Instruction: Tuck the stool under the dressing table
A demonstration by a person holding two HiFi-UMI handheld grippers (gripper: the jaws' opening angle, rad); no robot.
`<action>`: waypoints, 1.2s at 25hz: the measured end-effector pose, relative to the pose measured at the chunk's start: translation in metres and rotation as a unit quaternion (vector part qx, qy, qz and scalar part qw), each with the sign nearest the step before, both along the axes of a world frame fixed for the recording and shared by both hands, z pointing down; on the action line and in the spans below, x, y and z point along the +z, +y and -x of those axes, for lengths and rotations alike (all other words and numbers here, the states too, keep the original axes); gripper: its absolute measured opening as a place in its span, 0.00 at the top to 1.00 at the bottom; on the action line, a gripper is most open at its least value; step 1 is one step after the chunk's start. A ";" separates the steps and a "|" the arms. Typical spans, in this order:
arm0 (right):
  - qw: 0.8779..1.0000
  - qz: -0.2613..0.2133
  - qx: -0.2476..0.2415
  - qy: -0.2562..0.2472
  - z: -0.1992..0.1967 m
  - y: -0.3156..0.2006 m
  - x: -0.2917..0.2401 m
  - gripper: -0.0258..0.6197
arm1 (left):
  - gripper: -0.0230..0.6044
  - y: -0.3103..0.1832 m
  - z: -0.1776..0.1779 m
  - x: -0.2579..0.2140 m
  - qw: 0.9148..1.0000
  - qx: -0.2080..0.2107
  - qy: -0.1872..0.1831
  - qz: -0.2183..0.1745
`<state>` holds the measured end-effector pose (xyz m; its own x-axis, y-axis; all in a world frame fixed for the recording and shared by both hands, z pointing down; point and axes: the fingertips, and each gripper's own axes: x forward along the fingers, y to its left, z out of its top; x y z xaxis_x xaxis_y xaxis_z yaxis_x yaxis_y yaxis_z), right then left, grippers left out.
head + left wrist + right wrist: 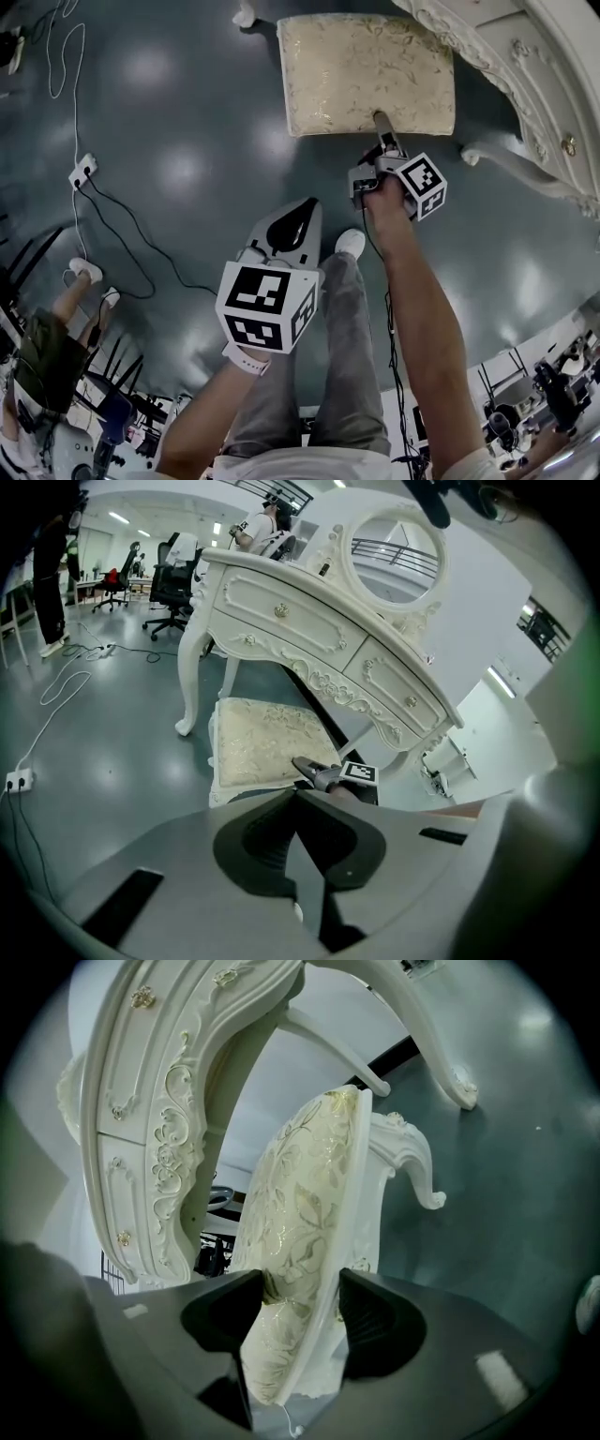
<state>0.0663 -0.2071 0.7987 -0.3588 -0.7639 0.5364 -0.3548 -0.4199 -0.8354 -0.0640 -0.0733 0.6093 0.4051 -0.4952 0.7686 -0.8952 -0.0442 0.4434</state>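
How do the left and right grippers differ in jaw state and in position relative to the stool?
The right gripper is clamped on the near seat edge of the stool; the left gripper has its jaws together, empty. The right gripper reaches the stool by the dressing table; the left gripper hangs short of it, over the floor. Both point forward and down.

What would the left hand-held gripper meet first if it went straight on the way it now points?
Probably the cream gold-patterned cushioned stool, close to the right hand-held gripper clamped on its near edge; depth is unclear.
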 end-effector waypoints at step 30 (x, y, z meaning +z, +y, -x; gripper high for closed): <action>0.999 -0.016 -0.048 0.021 -0.032 -0.064 0.002 0.54 | 0.95 -0.053 0.000 -0.010 1.000 -0.026 -0.006 -0.006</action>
<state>0.0982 -0.2711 0.8003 -0.4090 -0.7448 0.5273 -0.4261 -0.3551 -0.8321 -0.0642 -0.1259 0.5989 0.3694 -0.5241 0.7674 -0.9018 -0.0031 0.4320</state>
